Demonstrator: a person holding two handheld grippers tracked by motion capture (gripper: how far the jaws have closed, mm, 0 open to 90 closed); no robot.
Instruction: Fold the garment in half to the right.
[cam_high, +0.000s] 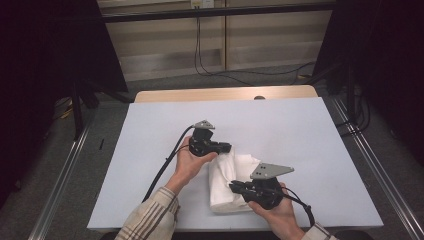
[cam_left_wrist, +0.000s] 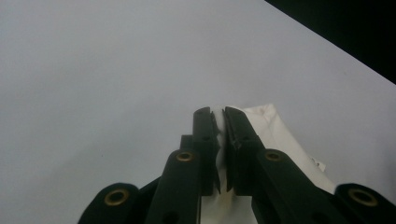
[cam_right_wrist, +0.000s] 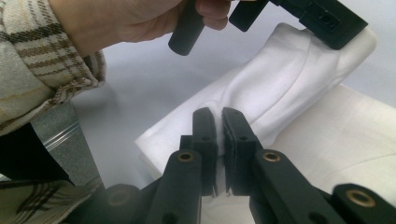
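Note:
A white cloth (cam_high: 227, 181), loosely folded, lies on the table's front half. My left gripper (cam_high: 229, 147) comes in from the left at the cloth's far corner. In the left gripper view its jaws (cam_left_wrist: 217, 113) are shut with a fold of the cloth (cam_left_wrist: 275, 135) pinched between them. My right gripper (cam_high: 234, 187) lies low over the cloth's near part and points left. In the right gripper view its jaws (cam_right_wrist: 218, 114) are shut on a thin edge of the cloth (cam_right_wrist: 280, 84), and the left gripper (cam_right_wrist: 327, 18) sits on the far corner.
A pale sheet (cam_high: 310, 130) covers the table, with a wooden strip (cam_high: 225, 93) showing at the far edge. Metal rails (cam_high: 372, 165) run along both sides on the floor. A plaid sleeve (cam_high: 152, 217) enters at the bottom left. Cables (cam_high: 165, 167) trail from the grippers.

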